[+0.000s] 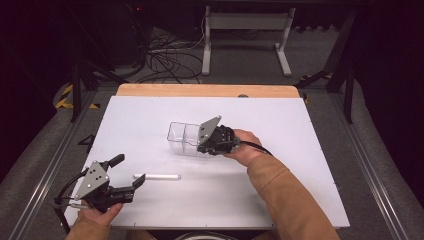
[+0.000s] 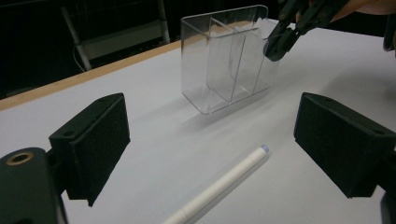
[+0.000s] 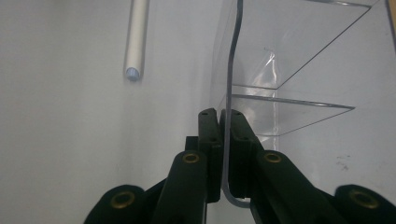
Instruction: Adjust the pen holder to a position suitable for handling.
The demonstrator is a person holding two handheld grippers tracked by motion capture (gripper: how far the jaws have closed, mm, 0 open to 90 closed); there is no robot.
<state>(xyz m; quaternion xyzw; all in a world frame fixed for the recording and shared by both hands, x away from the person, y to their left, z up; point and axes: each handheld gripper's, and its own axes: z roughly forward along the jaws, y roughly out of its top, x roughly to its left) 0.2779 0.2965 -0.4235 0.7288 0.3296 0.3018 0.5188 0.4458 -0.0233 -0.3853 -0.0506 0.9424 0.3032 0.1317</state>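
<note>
My right gripper (image 3: 219, 140) is pinched shut on the near wall of the 1 clear plastic organiser box (image 1: 184, 138) with 2 compartments, mid-table (image 1: 300, 165). The 1 white cylindrical pen (image 2: 219, 186) lies between that box and my left gripper (image 1: 129, 171), long axis pointing from one toward the other. The left gripper's jaws are spread wide on either side of the pen, so I judge the left the nearer for it.

From where I sat running it, the place looked like a lab or recording studio, not a home. The white counter (image 1: 150, 115) had a wooden edge (image 1: 207, 90) and stood on grey carpet between metal rails (image 1: 45, 170). Behind it, loose cables (image 1: 165, 60) lay tangled beside a white desk frame (image 1: 245, 35), and the surroundings were dark.
</note>
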